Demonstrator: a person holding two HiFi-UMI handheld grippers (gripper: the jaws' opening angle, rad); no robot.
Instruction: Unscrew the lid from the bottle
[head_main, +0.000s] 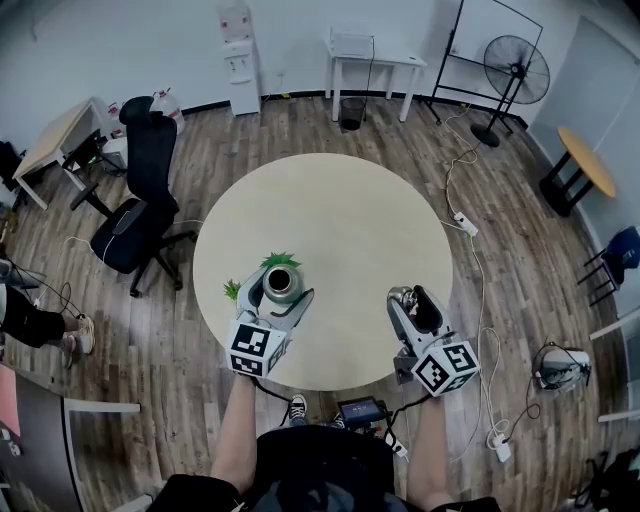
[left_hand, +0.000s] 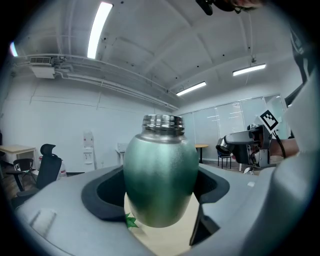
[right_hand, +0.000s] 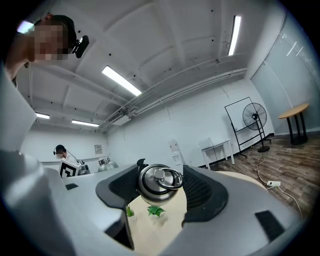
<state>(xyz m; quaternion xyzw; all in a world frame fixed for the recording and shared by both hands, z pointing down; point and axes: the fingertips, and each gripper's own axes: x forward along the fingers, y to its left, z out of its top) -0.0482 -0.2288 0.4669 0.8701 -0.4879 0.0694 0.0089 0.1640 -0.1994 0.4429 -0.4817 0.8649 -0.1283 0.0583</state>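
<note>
Over on the left, the left gripper has the bottle right between its jaws. They stand wide and are clamped on the bottle's belly, one pad on either flank. It's above the near-left part of the round table; whether its base touches the top I can't tell. The bottle stands upright, its long axis vertical and its mouth pointing at the ceiling. And the mouth is bare: a threaded steel neck above a rounded, frosted green body with a metallic sheen. Two little green leaf sprigs lie on the table just beside it.

Across to the right, well apart from the bottle, the right gripper has the lid pinched between its jaw tips, and those jaws stand fairly wide too. The lid is tipped on its side, with its axis running back along the gripper and its top facing the gripper's own camera. It's polished steel and domed, with a hinged ring lying across the top.
</note>
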